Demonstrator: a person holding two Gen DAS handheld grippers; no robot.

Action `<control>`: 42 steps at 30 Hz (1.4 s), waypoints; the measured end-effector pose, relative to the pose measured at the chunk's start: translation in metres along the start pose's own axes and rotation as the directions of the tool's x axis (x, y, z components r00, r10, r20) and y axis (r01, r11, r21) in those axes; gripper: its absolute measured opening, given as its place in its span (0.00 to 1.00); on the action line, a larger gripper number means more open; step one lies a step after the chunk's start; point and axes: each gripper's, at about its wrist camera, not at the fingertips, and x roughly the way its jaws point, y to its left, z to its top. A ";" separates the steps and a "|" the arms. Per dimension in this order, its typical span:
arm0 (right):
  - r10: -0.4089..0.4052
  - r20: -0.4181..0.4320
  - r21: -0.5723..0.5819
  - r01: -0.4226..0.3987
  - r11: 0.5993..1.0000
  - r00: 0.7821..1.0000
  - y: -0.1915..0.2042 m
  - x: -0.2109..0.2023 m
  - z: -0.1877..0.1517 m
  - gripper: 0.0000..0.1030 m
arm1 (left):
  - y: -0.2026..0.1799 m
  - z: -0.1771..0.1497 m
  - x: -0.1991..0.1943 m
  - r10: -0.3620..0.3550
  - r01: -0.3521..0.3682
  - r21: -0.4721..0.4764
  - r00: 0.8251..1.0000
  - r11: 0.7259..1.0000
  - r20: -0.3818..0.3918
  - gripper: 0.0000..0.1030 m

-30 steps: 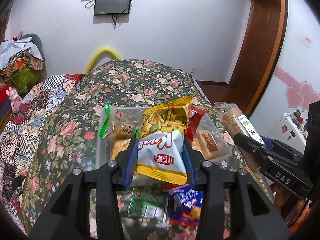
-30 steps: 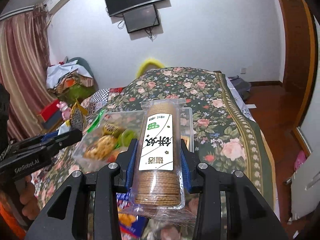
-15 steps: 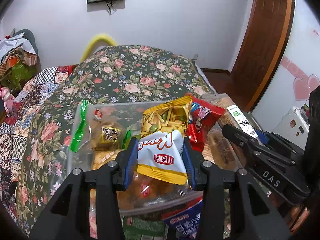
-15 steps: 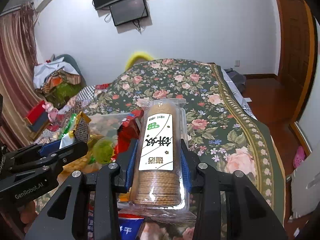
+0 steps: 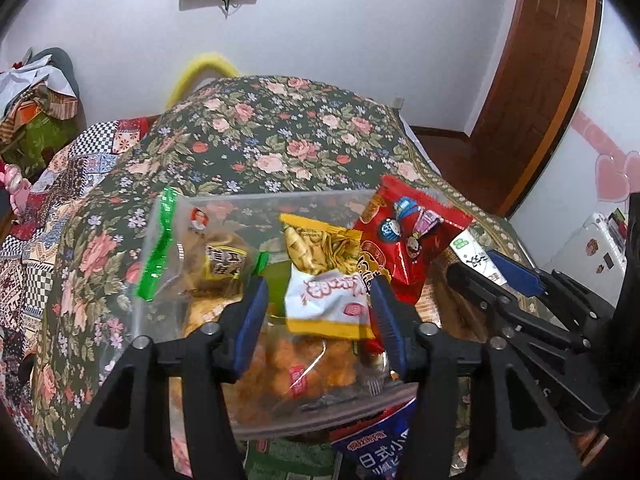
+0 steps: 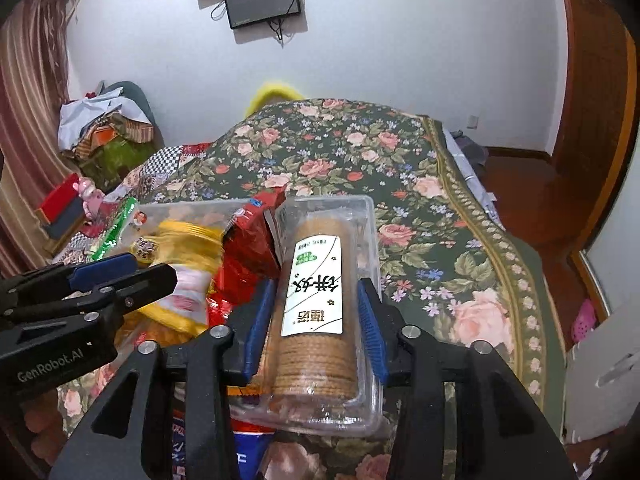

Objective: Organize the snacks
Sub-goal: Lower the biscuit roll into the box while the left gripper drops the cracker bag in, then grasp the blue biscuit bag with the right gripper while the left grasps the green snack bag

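Floral-covered bed (image 5: 280,148) under a clear snack-filled tub (image 5: 168,320) and blue packet (image 5: 376,456).

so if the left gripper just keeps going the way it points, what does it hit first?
Likely the yellow-and-white snack packet lying between its jaws, which have just been opening. Under it sits the clear container of snacks. Depth is hard to judge.

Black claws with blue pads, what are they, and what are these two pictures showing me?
They are two hand-held claws; a person carries one in each hand, each with a camera looking along its fingers. One picture is from the left claw, the other from the right claw. Below is a flowered bedspread with a clear container of snacks. Both claws have just been opening: a white and yellow snack packet sits between the left one's pads, a biscuit pack between the right's.
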 end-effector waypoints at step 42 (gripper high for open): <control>0.201 -0.256 0.047 -0.196 0.979 0.946 0.029 0.020 -0.086 0.87 | 0.040 -0.118 -0.028 0.001 0.006 0.043 0.986 0.999 -0.169 0.67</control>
